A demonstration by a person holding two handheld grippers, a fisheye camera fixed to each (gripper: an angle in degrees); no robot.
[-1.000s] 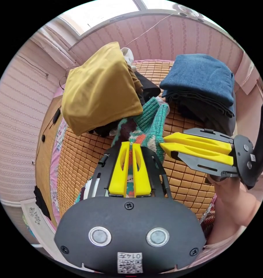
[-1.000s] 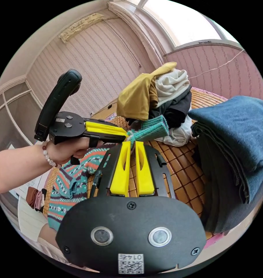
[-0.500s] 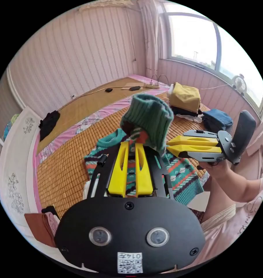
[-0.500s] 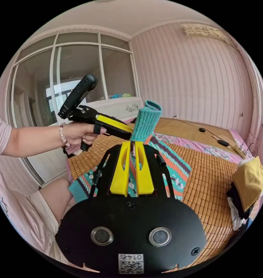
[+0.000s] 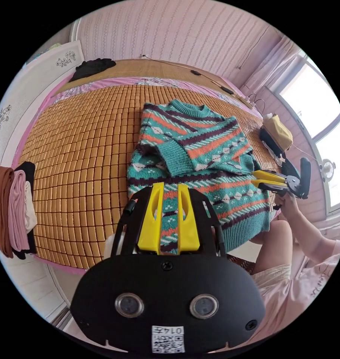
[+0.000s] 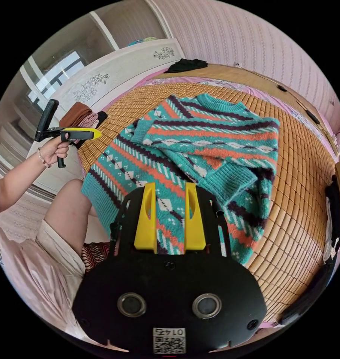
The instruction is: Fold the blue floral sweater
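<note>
I have the sweater (image 5: 200, 157) flat on the bed's bamboo mat (image 5: 84, 142), both sleeves crossed in, body fold still left; left gripper (image 5: 169, 189) and right gripper (image 6: 170, 189) gape empty.

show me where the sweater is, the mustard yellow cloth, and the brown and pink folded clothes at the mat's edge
sweater (image 6: 200, 142): right gripper view, on the sleeve folded across its chest.
mustard yellow cloth (image 5: 279, 129): left gripper view, on its top face.
brown and pink folded clothes (image 5: 7, 209): left gripper view, on the brown layer.
</note>
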